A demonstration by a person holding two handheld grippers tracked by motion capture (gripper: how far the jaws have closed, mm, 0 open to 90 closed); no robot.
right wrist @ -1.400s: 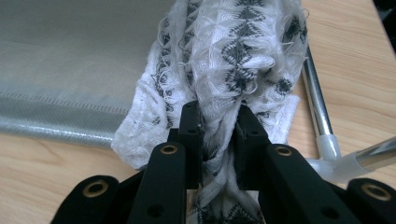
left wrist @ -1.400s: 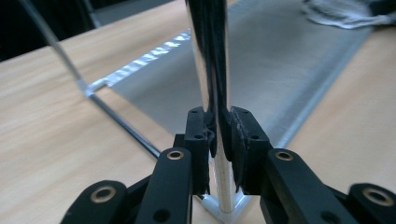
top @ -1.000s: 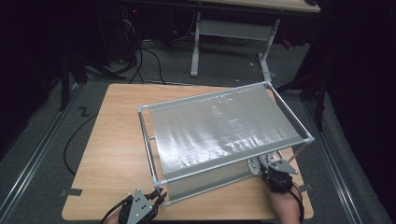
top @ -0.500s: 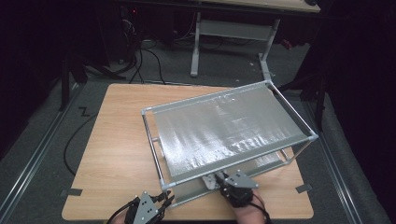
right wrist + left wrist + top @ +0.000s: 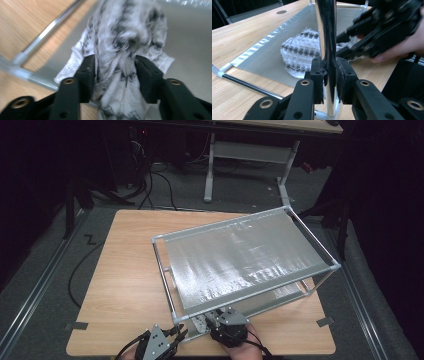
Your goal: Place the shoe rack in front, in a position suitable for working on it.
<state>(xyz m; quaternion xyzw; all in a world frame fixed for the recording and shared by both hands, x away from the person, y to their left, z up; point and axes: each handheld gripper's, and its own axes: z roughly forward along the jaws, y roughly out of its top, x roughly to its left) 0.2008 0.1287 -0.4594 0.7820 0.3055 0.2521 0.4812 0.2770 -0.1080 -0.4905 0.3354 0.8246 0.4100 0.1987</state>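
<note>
Left gripper point(image 5: 329, 75) clamps one upright post point(image 5: 326, 37) of the single metal rack point(image 5: 240, 252). Right gripper point(image 5: 115, 72), jaws just opened wide, straddles the one patterned cloth point(image 5: 125, 50) lying on the rack's lower shelf point(image 5: 274, 50).

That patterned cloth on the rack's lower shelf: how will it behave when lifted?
Probably floppy: the cloth is bunched in soft folds between the right gripper, whose jaws have just been opening. Likely light, since it drapes thinly and frays at its edges. It may snag on the rack's post, which the left gripper clamps.
</note>
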